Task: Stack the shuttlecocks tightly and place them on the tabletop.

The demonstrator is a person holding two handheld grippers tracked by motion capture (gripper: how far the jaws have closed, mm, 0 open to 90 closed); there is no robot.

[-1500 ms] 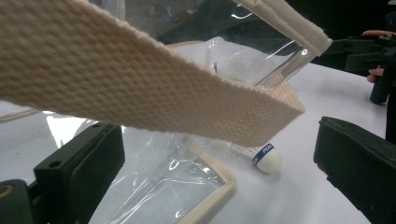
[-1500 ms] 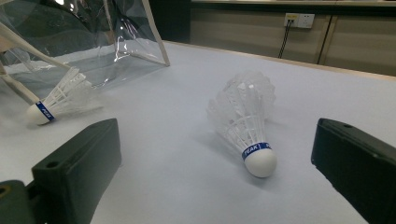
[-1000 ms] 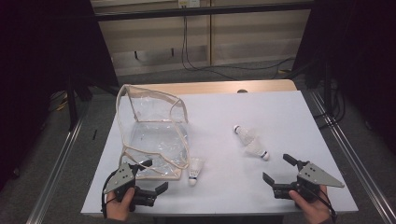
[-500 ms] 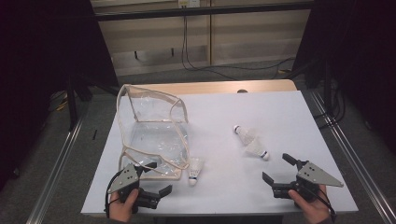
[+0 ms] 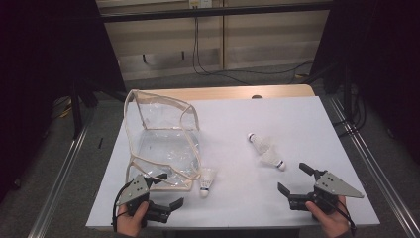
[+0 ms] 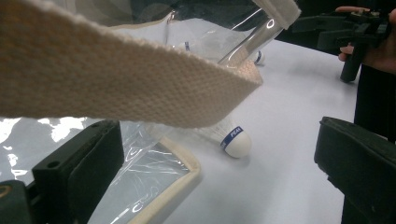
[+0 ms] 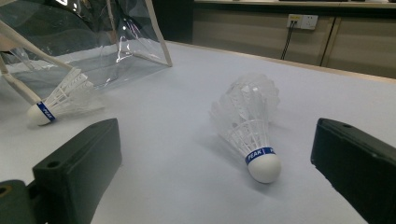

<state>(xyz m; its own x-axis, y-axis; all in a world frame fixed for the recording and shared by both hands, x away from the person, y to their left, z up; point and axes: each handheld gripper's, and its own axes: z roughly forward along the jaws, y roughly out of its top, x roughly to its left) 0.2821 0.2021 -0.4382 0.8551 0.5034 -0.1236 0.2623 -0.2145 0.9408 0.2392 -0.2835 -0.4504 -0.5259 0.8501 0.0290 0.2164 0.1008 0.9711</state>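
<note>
Both held low at the near table edge, one in each hand: left gripper [image 5: 166, 193] with jaws spread wide, pointing forward and slightly right; right gripper [image 5: 295, 179] likewise parted, grey plate on top, angled forward-left, well apart from the other.

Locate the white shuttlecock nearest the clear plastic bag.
High view: white shuttlecock lies at table's front left, beside the clear plastic bag's front right corner, ahead of the left gripper.
</note>
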